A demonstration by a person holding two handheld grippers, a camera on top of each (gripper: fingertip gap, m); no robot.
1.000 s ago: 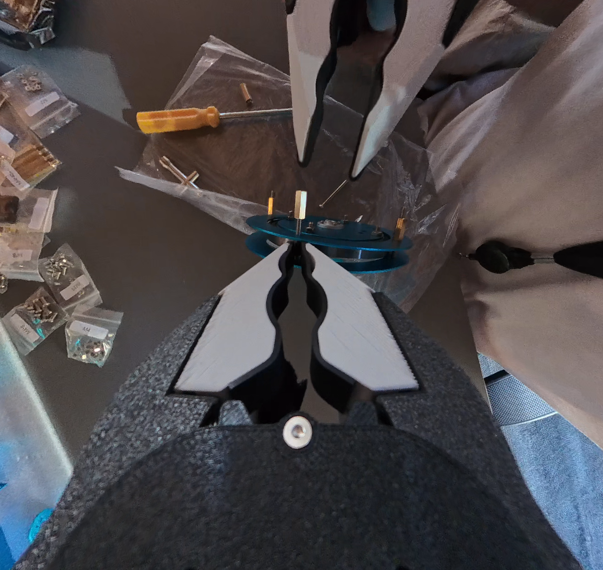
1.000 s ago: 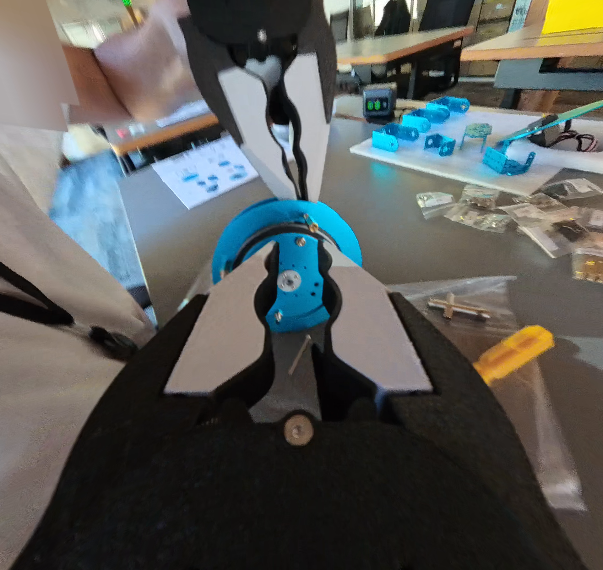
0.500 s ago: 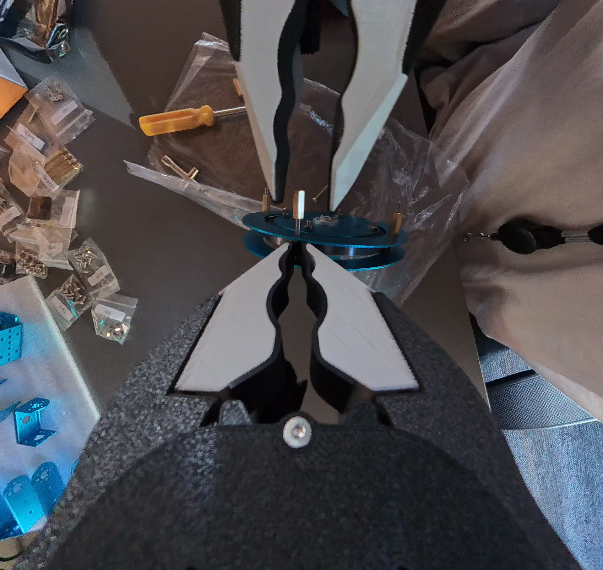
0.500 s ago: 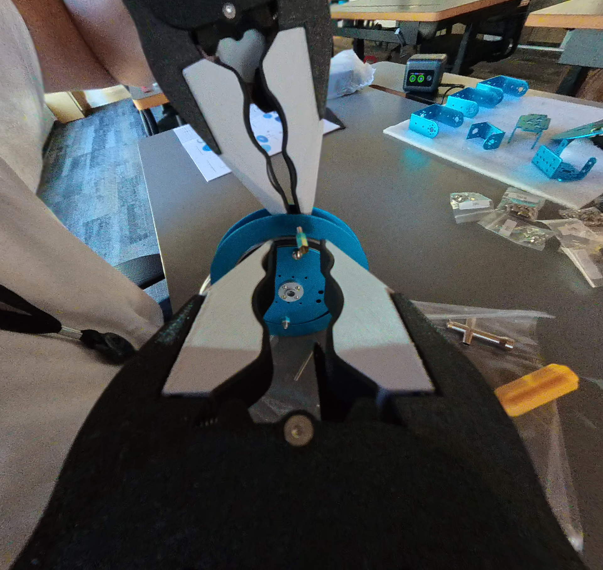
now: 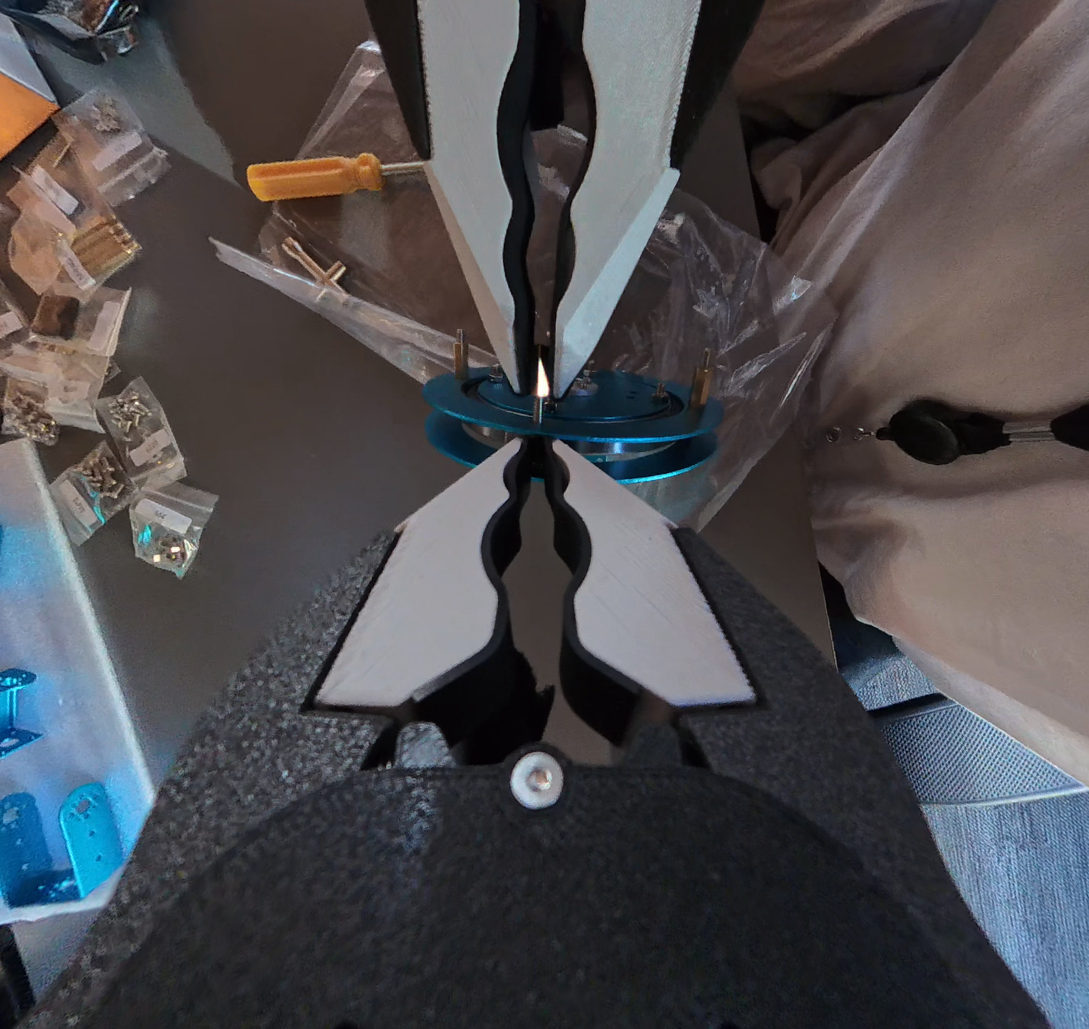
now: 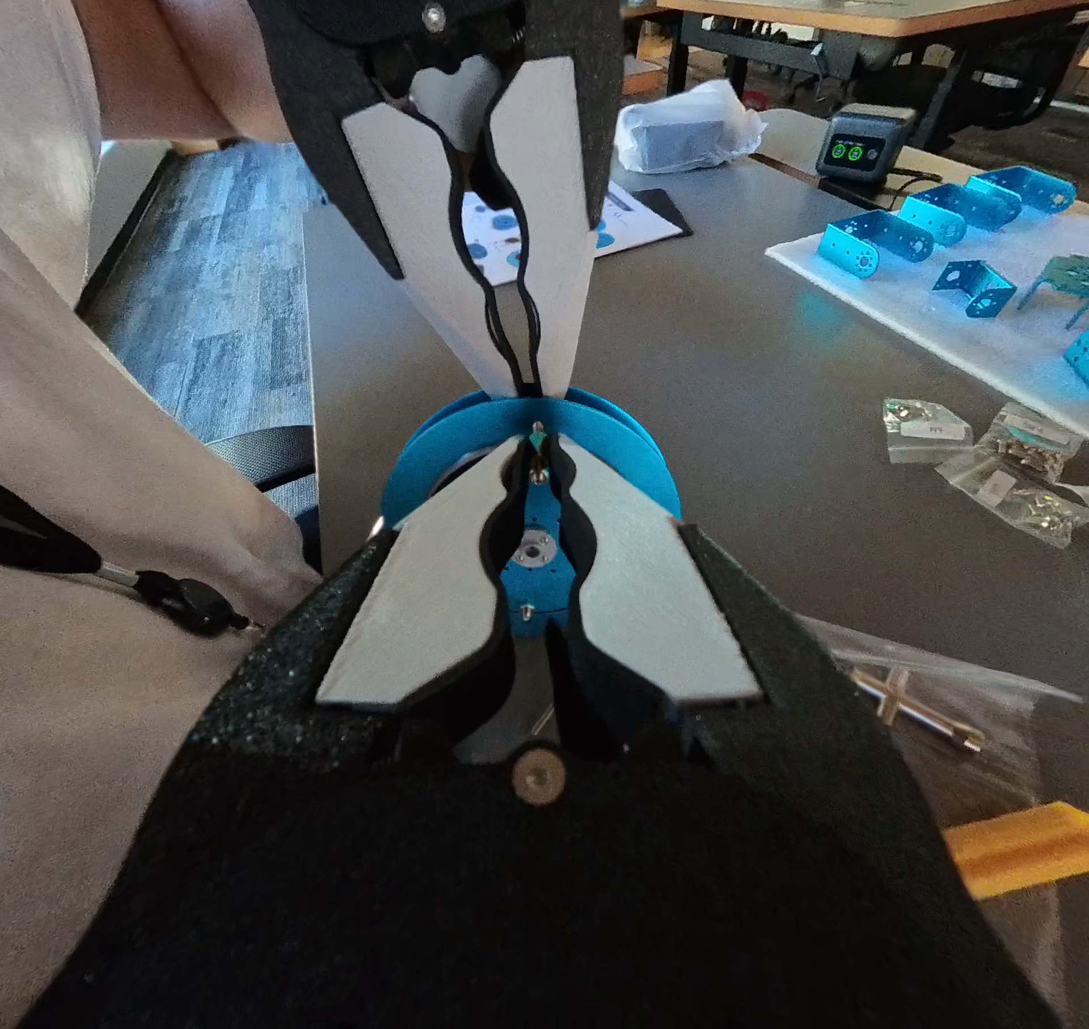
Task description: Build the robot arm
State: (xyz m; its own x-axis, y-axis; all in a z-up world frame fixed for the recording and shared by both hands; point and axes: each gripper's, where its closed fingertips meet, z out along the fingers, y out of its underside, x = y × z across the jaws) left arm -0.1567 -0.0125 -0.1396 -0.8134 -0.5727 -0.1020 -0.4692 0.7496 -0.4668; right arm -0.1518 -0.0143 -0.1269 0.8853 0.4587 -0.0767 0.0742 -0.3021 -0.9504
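Note:
A blue two-disc metal assembly (image 5: 619, 411) with brass standoffs sits on a clear plastic bag on the dark table. My left gripper (image 5: 533, 448) is shut on the near rim of its upper disc. It enters the right wrist view (image 6: 530, 391) from the top, pinching the far rim of the disc (image 6: 619, 447). My right gripper (image 6: 537, 449) reaches over the disc and is shut on an upright brass standoff (image 6: 537, 438). In the left wrist view the right gripper (image 5: 539, 379) comes down from the top, with its tips on either side of that standoff (image 5: 541, 383).
A yellow-handled screwdriver (image 5: 312, 177) and a small cross wrench (image 5: 315, 270) lie on the plastic bag (image 5: 383, 246). Small bags of screws (image 5: 135, 470) lie to the left. Blue brackets (image 6: 919, 234) sit on a white board. A person's beige-clothed body (image 5: 943, 293) is close on the right. Only a small space, under 4 cm, lies between the two pairs of fingers. Both grippers' tips are roughly 20 cm from the small cross wrench (image 5: 315, 270). Look for it in the right wrist view (image 6: 915, 710) too.
My right gripper came down over the disc and narrowed from open to shut around the standoff. My left gripper kept its hold on the rim.

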